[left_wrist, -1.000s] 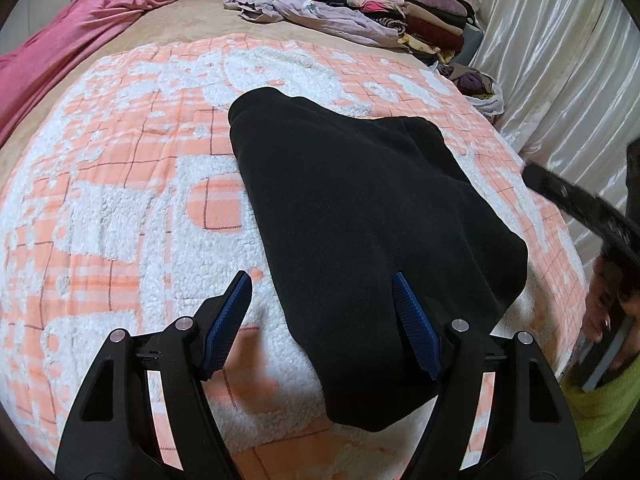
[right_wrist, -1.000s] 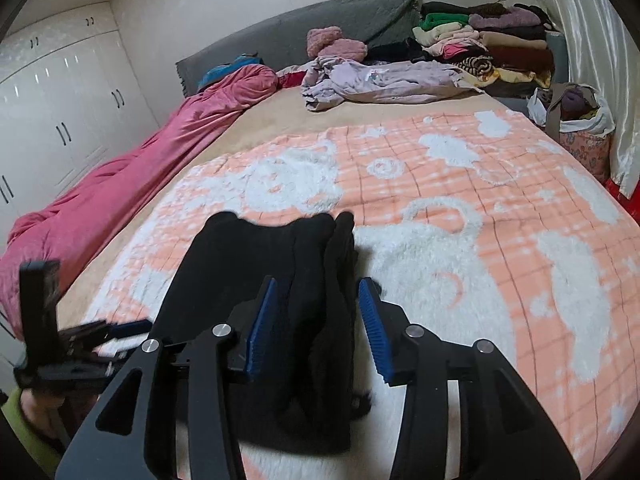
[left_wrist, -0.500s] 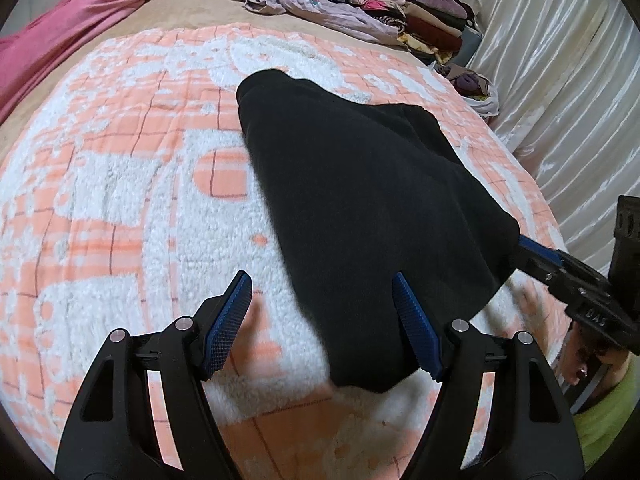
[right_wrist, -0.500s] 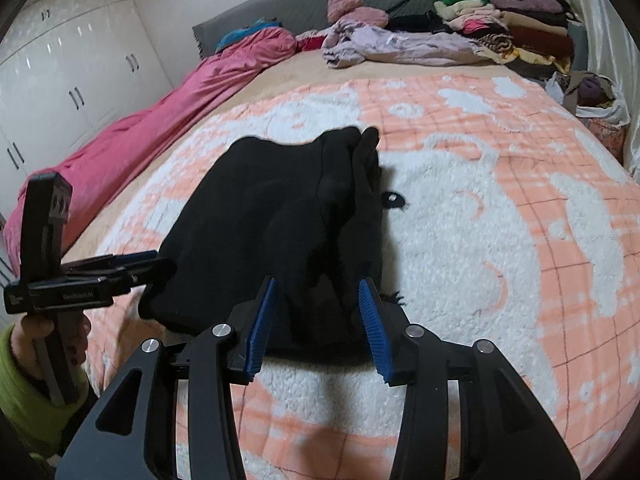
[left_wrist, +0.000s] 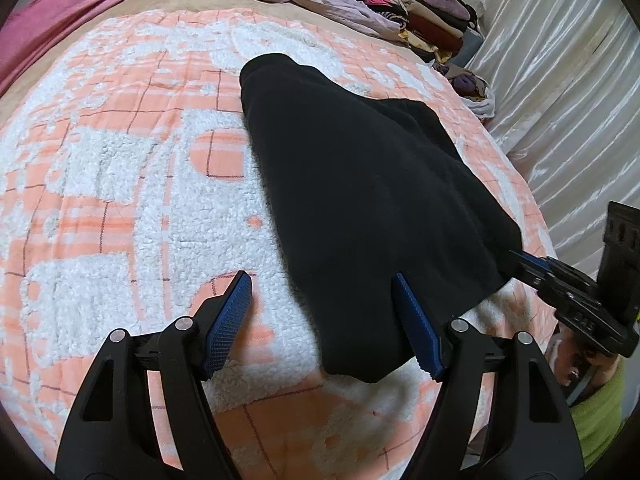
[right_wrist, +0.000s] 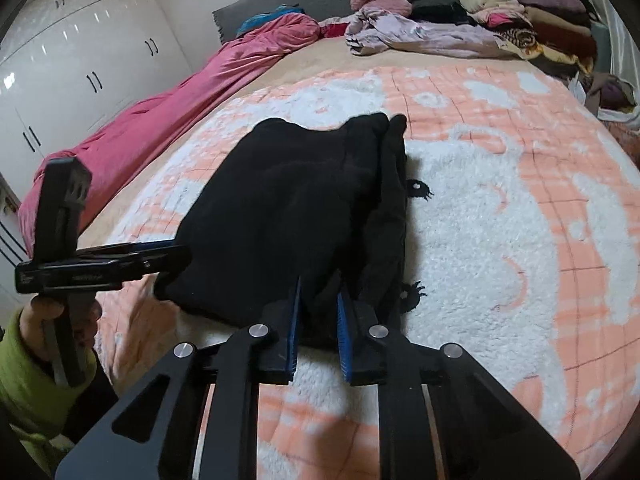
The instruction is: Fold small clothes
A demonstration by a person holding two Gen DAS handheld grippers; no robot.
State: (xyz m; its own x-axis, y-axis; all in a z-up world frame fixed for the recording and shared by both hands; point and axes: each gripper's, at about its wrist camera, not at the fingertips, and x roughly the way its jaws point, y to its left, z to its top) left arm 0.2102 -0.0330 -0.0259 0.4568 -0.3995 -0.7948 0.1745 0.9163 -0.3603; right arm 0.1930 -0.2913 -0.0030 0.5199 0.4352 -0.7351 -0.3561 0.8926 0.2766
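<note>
right fingers [right_wrist: 318, 316] just closed, clamping black garment [left_wrist: 360, 200] | left fingers [left_wrist: 320, 308] apart

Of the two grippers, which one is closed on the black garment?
The right gripper: it pinches the near edge of the black garment. The left gripper stands open.

The garment [left_wrist: 360, 200] is matt black cloth with a soft, fleecy nap. It lies on a blanket [left_wrist: 120, 184] of fluffy white pile and flatter orange check weave. The quilt [right_wrist: 160, 120] is smooth pink cloth with a slight sheen. The curtain [left_wrist: 568, 92] is glossy, satin-like cream fabric. The wardrobe [right_wrist: 60, 52] doors are glossy white with dark handles. The left gripper [left_wrist: 324, 320] and the right gripper [right_wrist: 318, 320] are matt black plastic with shiny metal pins and ribbed blue pads [left_wrist: 416, 324]. The sleeve [right_wrist: 28, 380] is soft green cloth.
</note>
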